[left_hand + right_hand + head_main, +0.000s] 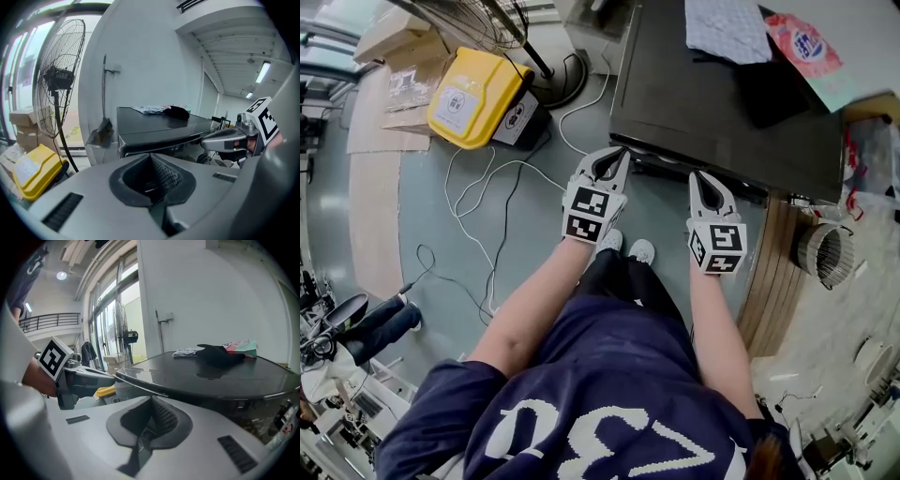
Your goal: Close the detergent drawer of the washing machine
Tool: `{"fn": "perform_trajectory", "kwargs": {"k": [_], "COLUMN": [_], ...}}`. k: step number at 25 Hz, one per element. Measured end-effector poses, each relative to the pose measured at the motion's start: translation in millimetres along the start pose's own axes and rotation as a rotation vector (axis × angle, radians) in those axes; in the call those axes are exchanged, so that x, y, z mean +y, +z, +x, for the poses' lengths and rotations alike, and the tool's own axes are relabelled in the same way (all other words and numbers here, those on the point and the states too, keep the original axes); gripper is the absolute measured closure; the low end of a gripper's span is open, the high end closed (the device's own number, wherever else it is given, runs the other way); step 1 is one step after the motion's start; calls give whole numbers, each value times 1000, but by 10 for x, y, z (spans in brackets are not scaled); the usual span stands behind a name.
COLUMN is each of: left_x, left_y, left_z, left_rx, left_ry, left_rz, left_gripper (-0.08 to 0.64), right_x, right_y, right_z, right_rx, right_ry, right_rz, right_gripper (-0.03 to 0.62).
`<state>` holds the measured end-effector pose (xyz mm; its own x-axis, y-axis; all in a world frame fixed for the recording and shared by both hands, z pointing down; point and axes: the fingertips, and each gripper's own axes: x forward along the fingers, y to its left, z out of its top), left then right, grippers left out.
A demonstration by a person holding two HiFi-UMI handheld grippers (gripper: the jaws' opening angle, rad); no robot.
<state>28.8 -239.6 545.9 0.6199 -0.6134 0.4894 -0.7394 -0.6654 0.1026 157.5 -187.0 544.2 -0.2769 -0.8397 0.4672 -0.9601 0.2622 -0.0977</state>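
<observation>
The dark grey washing machine (722, 103) stands at the upper right of the head view, seen from above. Its front edge (661, 161) faces me; the detergent drawer cannot be made out clearly there. My left gripper (622, 152) is shut and empty, its tip just short of the machine's front left corner. My right gripper (698, 175) is also shut and empty, a little to the right and just before the front edge. In the left gripper view the shut jaws (151, 155) point at the machine's front panel (154, 146). The right gripper view looks across the shut jaws (151, 399) onto the lid (211, 376).
A white cloth (727, 28), a black cloth (778, 89) and a pink bag (802, 47) lie on the lid. A yellow case (473, 94), a fan's base (553, 84) and cables (487, 206) occupy the floor at left. A ribbed hose (825, 251) and wooden boards (773, 272) lie at right.
</observation>
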Motion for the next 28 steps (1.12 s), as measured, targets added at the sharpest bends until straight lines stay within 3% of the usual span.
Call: {"fn": "perform_trajectory", "kwargs": {"k": [24, 28], "left_x": [49, 13], "left_y": [61, 103], "left_z": [101, 7], "left_rx": [0, -10], "left_ry": [6, 4], "left_rz": [-13, -1], "left_gripper": [541, 541], "right_x": [-50, -39], "right_y": [39, 163], "right_z": [98, -50], "right_rx": [-12, -63], "right_ry": [-16, -14], "right_rz": [-10, -4], "right_gripper": [577, 577]}}
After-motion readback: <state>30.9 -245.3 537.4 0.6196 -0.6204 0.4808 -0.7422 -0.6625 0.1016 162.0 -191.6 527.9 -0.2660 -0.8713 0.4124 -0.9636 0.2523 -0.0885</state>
